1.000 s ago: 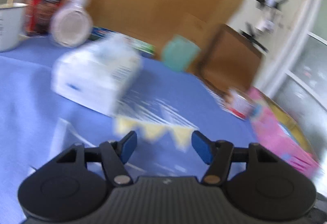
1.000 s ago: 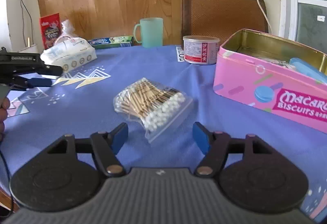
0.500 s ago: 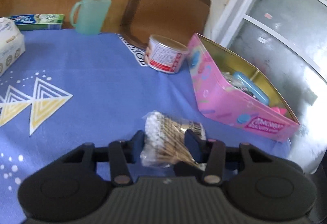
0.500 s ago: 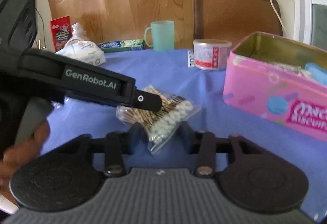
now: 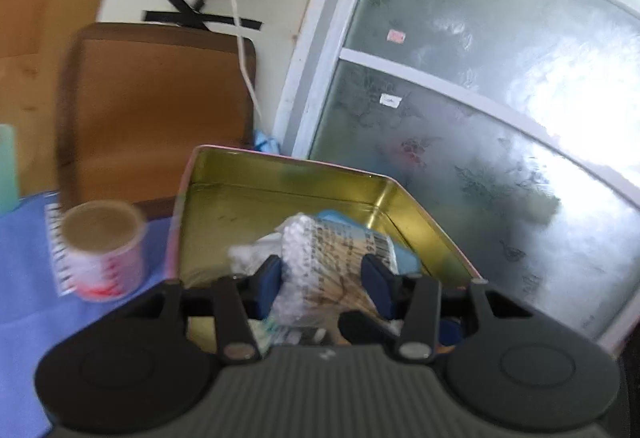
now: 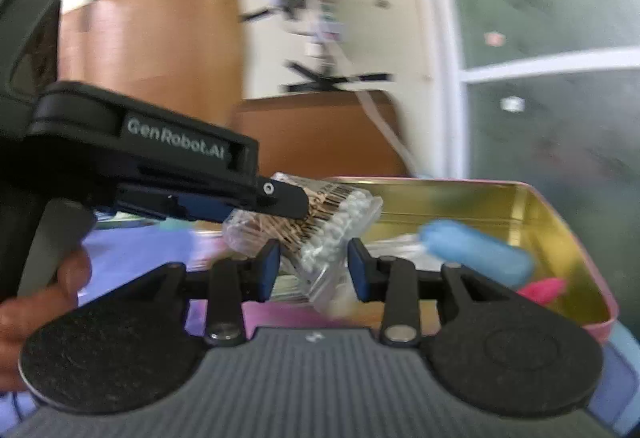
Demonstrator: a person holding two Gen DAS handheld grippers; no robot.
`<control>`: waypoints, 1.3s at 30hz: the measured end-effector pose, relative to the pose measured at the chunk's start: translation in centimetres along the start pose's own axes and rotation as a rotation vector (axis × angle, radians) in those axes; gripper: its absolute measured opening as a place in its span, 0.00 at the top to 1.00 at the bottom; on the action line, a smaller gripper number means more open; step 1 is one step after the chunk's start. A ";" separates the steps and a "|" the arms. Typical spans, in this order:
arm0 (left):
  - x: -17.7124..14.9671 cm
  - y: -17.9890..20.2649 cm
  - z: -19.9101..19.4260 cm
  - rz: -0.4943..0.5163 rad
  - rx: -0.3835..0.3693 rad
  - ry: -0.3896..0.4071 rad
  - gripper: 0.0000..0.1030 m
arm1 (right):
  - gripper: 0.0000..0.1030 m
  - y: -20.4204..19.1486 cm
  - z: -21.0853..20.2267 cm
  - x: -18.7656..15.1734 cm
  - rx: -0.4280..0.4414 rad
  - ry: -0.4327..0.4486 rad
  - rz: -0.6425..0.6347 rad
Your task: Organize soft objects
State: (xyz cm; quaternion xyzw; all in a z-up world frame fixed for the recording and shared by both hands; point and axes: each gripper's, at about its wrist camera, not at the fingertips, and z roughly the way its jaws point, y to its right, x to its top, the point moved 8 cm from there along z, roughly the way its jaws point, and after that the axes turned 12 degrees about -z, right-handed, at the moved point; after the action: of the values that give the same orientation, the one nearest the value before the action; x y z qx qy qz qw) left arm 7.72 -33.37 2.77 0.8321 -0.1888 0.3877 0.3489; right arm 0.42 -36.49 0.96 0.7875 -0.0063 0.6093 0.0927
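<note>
A: Frosted window behind, blue cloth (image 5: pixel 24 262) below. Why do both grippers clench the swab bag (image 5: pixel 320 262)?

B: Left gripper (image 5: pixel 322 284) and right gripper (image 6: pixel 312 268) share the floppy bag between their jaws, above the tin (image 6: pixel 552 214), probably to drop it inside.

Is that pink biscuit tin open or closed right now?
Open. The pink biscuit tin has no lid on it; its gold inside shows, with a blue item lying in it and the cotton swab bag held above.

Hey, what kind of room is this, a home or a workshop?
Probably a home dining corner: a brown chair back at a blue-clothed table, a frosted patterned glass door, and a pink gold-lined biscuit tin.
</note>
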 end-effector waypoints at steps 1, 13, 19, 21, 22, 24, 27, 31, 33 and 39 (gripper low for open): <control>0.1 0.3 1.6 0.000 0.011 -0.011 0.39 | 0.59 1.0 1.5 -0.3 -0.050 -0.019 -0.015; -1.1 -3.3 -1.9 0.008 0.248 -0.007 0.22 | 0.53 2.6 -3.6 -2.3 -0.064 0.012 0.219; -2.6 -3.6 -7.9 0.069 0.283 0.019 0.00 | 0.33 -0.9 -7.4 -1.8 -0.020 0.000 0.238; -3.1 -3.8 -9.4 0.075 0.308 0.020 0.00 | 0.11 -1.7 -8.5 -1.6 -0.015 -0.009 0.250; -3.3 -3.9 -10.0 0.075 0.317 0.020 0.00 | 0.07 -2.1 -9.0 -1.5 -0.015 -0.017 0.253; -3.9 -4.2 -11.2 0.062 0.335 0.009 0.00 | 0.00 -2.9 -9.9 -1.4 0.009 -0.046 0.265; -4.4 -4.7 -12.6 0.048 0.342 0.009 0.00 | 0.00 -3.7 -10.3 -1.4 0.043 -0.114 0.302; -4.6 -5.2 -14.7 0.041 0.376 0.058 0.00 | 0.00 -4.2 -11.1 -1.0 0.035 -0.114 0.326; -4.6 -5.5 -15.7 0.029 0.392 0.072 0.00 | 0.00 -4.5 -11.3 -0.7 -0.002 -0.114 0.306; -4.9 -5.7 -17.5 0.001 0.399 0.104 0.00 | 0.00 -5.5 -12.1 -0.6 -0.027 -0.111 0.267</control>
State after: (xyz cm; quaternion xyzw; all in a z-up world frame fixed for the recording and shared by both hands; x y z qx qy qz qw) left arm -1.05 -16.52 4.45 0.8633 -0.0904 0.4602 0.1863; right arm -10.70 -29.32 2.53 0.8109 -0.1244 0.5714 0.0211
